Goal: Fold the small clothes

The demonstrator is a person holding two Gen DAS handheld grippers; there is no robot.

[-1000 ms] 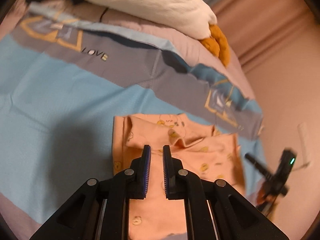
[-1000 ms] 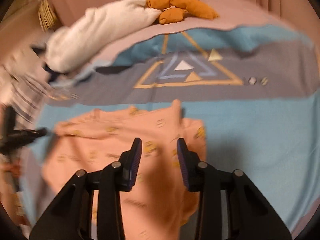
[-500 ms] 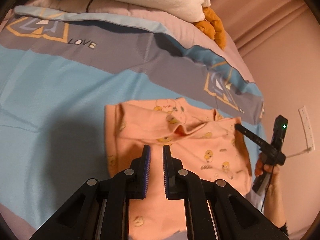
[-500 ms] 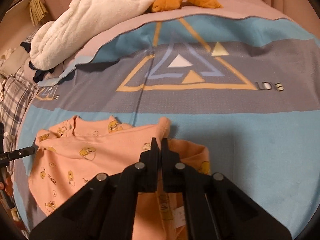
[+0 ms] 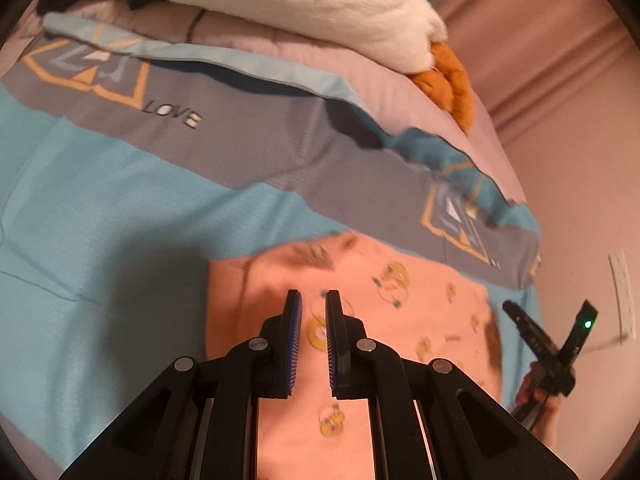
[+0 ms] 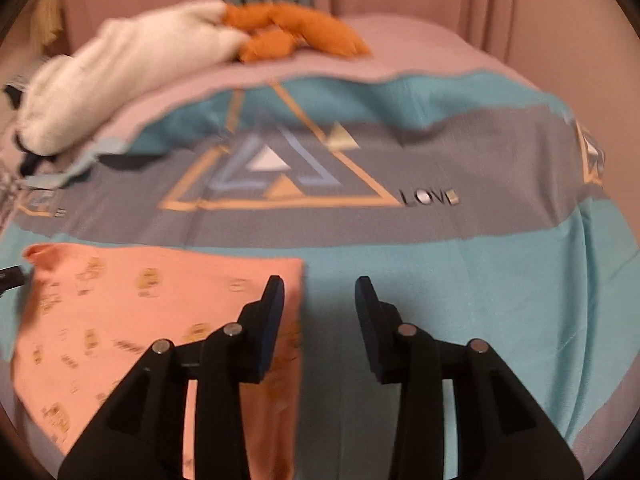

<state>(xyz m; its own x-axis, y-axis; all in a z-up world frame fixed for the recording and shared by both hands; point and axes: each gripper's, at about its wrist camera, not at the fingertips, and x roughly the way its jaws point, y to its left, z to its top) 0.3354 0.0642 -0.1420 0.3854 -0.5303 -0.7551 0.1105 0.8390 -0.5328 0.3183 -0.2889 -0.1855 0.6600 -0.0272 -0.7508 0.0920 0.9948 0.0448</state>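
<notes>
Bedroom setting: work surface is a bedspread (image 6: 480, 280) in turquoise and grey bands with a triangle print. Left gripper (image 5: 313, 312) hovers over the garment, jaws narrowly parted, nothing between them. Right gripper (image 6: 320, 292) is spread wide and empty, one finger over the garment's right edge. Peach printed baby garment (image 6: 140, 320) lies flat as a rough rectangle, side edge straight, so one fold appears complete. Judged outstanding: at least one further fold. Beyond: white plush blanket (image 6: 120, 80), orange cloth (image 6: 296, 36)
</notes>
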